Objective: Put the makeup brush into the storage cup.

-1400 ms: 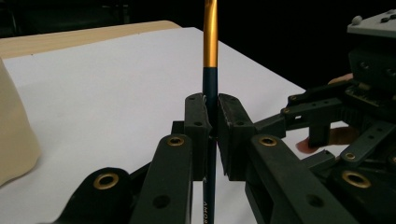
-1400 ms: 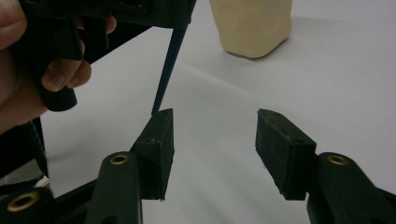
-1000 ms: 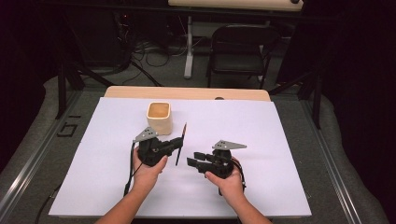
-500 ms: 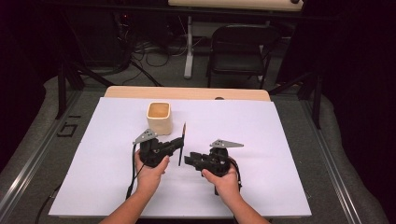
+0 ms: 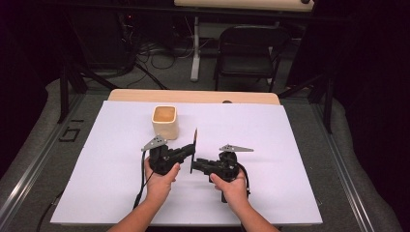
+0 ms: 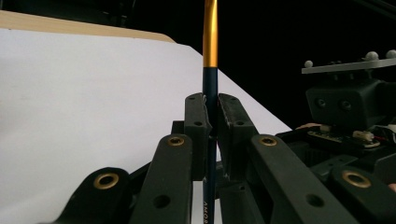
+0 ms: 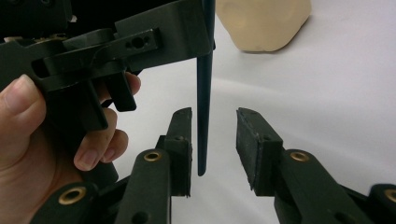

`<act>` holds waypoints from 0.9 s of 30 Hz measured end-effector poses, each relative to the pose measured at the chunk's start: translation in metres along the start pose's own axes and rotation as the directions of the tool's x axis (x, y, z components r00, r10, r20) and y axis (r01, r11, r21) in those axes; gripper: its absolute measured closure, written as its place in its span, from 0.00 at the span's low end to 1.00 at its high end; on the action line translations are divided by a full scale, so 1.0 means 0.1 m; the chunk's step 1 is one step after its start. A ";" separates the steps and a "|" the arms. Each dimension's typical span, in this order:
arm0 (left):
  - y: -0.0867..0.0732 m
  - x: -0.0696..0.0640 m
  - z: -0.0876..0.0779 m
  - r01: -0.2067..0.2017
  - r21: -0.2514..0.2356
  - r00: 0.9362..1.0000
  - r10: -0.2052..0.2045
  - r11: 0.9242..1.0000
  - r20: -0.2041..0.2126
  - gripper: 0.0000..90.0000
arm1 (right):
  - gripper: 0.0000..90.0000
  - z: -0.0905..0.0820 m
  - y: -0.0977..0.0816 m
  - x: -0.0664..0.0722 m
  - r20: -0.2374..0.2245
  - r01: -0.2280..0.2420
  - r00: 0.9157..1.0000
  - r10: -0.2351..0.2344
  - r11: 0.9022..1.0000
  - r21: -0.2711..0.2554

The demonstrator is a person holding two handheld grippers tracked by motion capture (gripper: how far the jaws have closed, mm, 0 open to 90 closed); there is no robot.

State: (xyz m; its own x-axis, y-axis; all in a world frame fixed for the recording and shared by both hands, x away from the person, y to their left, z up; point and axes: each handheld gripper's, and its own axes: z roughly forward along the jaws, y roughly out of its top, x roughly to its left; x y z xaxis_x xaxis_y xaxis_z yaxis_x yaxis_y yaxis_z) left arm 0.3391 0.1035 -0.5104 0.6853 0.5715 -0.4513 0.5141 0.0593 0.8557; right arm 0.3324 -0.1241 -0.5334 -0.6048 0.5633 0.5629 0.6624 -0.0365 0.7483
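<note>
A slim dark-blue pen [image 5: 195, 141] with a gold upper part [image 6: 209, 42] stands upright over the white sheet. My left gripper [image 5: 192, 151] is shut on its middle, and both pads [image 6: 196, 116] press the barrel. My right gripper [image 5: 195, 166] faces it from the right, with its jaws on either side of the pen's lower end [image 7: 202, 140]. Those jaws have just been closing. One pad [image 7: 181, 140] lies close to the barrel, the other [image 7: 252, 144] stands apart, and neither presses on it. A person's hand holds each gripper.
A cream square cup [image 5: 165, 122] stands upright on the white sheet [image 5: 290, 145], just behind the left gripper. The cup [image 7: 261, 23] also appears beyond the pen in the right gripper view. A black chair [image 5: 251, 53] and cables lie past the table's far edge.
The right gripper's jaws have narrowed around the pen's lower end. The left gripper keeps the pen upright in about the same place.
</note>
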 end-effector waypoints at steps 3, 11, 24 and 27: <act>-0.01 -0.01 0.01 -0.002 0.001 1.000 0.002 1.000 0.005 0.92 | 0.76 -0.01 0.00 -0.02 -0.005 -0.008 1.000 0.008 1.000 0.001; -0.02 -0.03 0.02 -0.009 0.008 1.000 0.009 1.000 0.010 0.92 | 0.82 0.00 -0.01 -0.03 -0.022 -0.032 0.999 0.032 0.999 0.000; -0.04 -0.03 0.04 -0.002 0.015 1.000 0.001 1.000 0.015 0.92 | 0.90 0.00 -0.01 -0.04 -0.028 -0.031 0.999 0.031 1.000 -0.002; -0.04 -0.03 0.04 -0.001 0.016 1.000 0.001 1.000 0.014 0.92 | 0.92 0.00 -0.01 -0.04 -0.032 -0.029 0.999 0.029 1.000 -0.003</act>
State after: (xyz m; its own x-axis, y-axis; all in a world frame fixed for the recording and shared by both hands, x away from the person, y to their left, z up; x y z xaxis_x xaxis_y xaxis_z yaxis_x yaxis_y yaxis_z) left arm 0.3367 0.0981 -0.5134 0.6930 0.5596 -0.4545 0.5216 0.0460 0.8519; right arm 0.3343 -0.1261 -0.5364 -0.5992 0.5349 0.5956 0.6786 -0.0555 0.7324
